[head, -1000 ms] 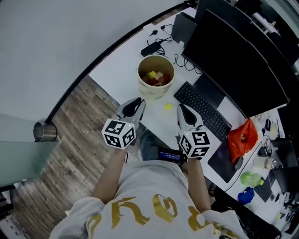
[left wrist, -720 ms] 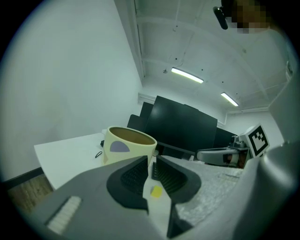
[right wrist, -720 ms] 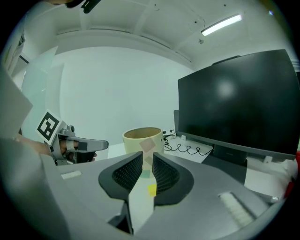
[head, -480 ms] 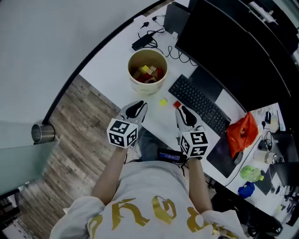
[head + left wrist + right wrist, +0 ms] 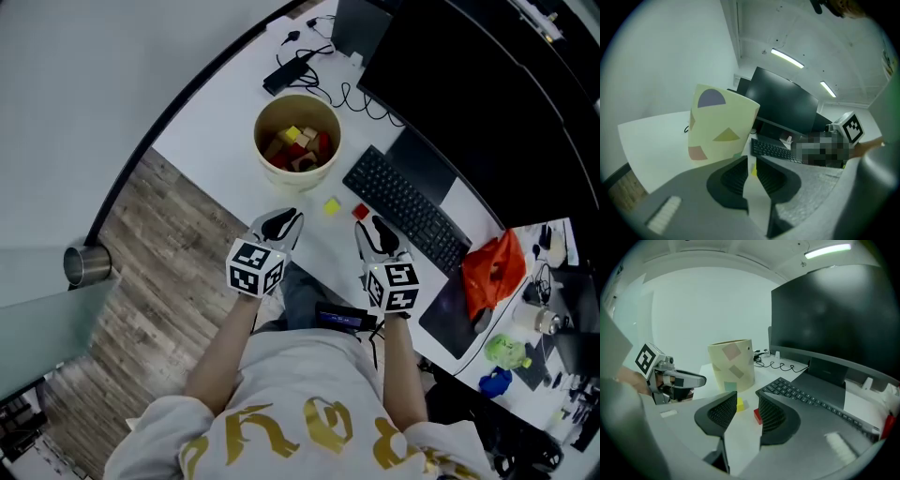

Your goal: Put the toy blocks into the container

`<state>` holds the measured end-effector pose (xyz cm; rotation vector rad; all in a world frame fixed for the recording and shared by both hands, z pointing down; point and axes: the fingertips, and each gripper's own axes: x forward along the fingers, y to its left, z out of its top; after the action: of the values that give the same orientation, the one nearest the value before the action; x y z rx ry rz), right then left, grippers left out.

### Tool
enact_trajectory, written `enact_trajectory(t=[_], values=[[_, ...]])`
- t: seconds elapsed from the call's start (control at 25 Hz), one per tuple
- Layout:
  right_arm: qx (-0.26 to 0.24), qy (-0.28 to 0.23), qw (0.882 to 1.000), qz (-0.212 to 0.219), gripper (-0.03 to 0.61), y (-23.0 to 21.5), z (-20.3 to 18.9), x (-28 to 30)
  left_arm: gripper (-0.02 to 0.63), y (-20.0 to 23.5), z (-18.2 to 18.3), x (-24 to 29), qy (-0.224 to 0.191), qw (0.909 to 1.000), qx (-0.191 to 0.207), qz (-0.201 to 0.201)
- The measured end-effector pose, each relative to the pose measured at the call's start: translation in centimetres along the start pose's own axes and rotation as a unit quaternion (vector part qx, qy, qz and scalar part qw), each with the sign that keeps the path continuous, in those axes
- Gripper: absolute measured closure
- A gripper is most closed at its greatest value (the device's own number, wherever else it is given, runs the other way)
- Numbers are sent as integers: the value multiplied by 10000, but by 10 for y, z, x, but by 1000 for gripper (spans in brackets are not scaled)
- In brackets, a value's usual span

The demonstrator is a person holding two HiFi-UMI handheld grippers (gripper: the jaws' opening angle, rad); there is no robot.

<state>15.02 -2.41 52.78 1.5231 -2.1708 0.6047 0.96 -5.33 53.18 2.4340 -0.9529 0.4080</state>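
Head view: a pale-yellow round paper container (image 5: pixel 297 136) w/ pastel shapes on its wall stands upright on the white desk (image 5: pixel 220 112). It holds a heap of yellow, red & plain-wood toy blocks (image 5: pixel 298 150). Two more lie loose on the desk: a small yellow cube (image 5: pixel 331 206) at approx 5 o'clock from the container, & a small red cube (image 5: pixel 360 212) just beside that at its 3 o'clock, not touching. The L tool (image 5: pixel 286 217) is near the desk's front edge, w/ the container at its 12 o'clock & the yellow cube at its 2 o'clock. Its jaws are only a narrow slit apart, nothing btwn them. The R tool (image 5: pixel 371 225) is level w/ it at 3 o'clock, tips just short of the red cube, which sits at its 11 o'clock. Its jaws have just been opening & now stand wide & empty; both loose cubes show thru the gap, beyond the tips. A black keyboard (image 5: pixel 405 208) lies at 1 o'clock from the R tool, w/ a black monitor (image 5: pixel 469 103) behind it. An orange-red crumpled bag (image 5: pixel 489 272) lies at the R tool's 3 o'clock.
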Motion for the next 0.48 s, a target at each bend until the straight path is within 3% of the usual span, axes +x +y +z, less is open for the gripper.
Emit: enact_trajectory(t=[0.48], values=[[-101,731,9972,-117,357,-23,-39,41,551,8,-28,35,469,9983,-120,-334]])
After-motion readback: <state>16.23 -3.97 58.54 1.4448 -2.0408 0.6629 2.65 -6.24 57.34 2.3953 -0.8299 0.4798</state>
